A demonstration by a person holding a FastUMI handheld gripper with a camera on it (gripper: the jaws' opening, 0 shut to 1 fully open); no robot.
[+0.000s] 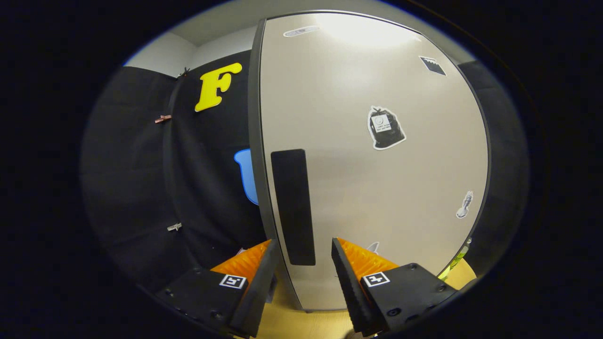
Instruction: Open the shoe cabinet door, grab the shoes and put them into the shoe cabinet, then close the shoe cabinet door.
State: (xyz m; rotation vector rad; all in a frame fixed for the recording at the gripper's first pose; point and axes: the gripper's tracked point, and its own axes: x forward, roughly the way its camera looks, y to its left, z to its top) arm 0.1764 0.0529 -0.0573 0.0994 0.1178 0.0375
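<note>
Claw: the claw (301,263) is spread wide with nothing between its fingers (346,278); it sits close in front of the shoe cabinet door (377,188).
Shoe cabinet door: a pale, glossy panel in a dark frame, standing upright just ahead of the fingers, with a bright glare near its top.
Handle: a dark upright strip (293,207) near the door's left edge; its lower end lies in the gap between the two fingers, touching neither.
Stickers: a black bag-shaped sticker (385,128) sits mid-door, a small pale one (464,205) lower toward the right edge, another dark one (432,65) high up on the right.
Booth wall: black cloth (141,188) hangs to the left of the door, with small clips (174,227) pinned on it.
Floor: a light wood-toned surface (301,325) shows below the door and between the fingers.
Shoes: I cannot tell where they are.
</note>
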